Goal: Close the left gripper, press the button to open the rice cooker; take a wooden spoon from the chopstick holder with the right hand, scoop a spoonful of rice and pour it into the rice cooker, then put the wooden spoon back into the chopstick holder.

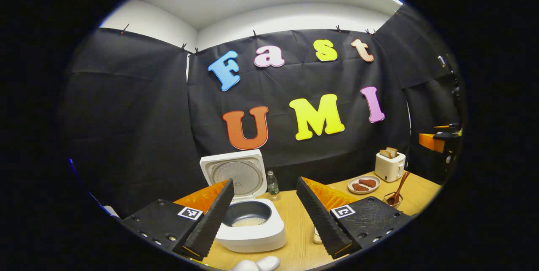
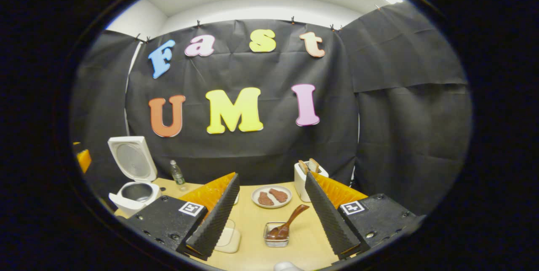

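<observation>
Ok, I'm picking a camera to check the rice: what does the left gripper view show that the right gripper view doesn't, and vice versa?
Left gripper view: white rice lying in the open rice cooker's pot, seen close up. Right gripper view: a shallow clear container, partly behind a finger. Both: the cooker with its lid up, the water bottle, toaster, plate, and the wooden spoon standing in its holder.

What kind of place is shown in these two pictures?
Probably a mock kitchen set up in a recording booth: a wooden table against black cloth walls holds an open rice cooker, a toaster with bread, and a plate of food.
</observation>
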{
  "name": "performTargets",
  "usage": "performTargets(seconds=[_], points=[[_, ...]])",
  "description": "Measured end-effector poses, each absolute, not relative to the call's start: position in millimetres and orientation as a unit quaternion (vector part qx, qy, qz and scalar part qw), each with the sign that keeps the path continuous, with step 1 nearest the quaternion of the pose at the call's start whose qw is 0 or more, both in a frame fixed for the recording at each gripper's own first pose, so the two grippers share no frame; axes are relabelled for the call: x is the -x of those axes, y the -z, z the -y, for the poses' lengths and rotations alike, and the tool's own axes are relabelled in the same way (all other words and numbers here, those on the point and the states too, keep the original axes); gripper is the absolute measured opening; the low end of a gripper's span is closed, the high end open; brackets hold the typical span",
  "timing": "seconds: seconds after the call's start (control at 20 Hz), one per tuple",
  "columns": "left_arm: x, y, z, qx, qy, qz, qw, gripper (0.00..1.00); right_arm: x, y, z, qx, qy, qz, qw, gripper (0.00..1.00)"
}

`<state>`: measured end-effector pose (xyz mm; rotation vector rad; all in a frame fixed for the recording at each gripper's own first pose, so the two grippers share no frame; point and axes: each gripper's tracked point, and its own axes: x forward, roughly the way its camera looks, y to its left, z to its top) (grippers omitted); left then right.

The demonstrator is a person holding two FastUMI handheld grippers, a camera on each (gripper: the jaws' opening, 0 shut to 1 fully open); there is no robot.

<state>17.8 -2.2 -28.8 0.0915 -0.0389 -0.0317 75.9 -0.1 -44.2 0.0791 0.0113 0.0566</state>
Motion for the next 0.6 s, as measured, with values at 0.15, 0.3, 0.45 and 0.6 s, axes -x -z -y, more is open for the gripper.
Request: performTargets(seconds=[0.15,0.3,0.45,0.6], points=[[-33,7,-10,-0.05,0.007,0.039,0.998,0.95,-44,23,-12,-0.013,-0.036,0.004,0.999,0.99],[-53,-13,-23,-0.045,-0.002,0.043,0.998,0.95,-21,11,-23,-0.009,-0.048,0.009,0.999,0.99],[-92,-38,-35,-0.038,-0.013,0.041,0.998,0.95,-8,18,-25,-0.015,-0.055,-0.006,0.998,1.0],[-150,-62,-58,-0.043,-0.04,0.016,0.998,0.95,4,28,-29,-0.019,-0.065,-0.032,0.997,1.0]])
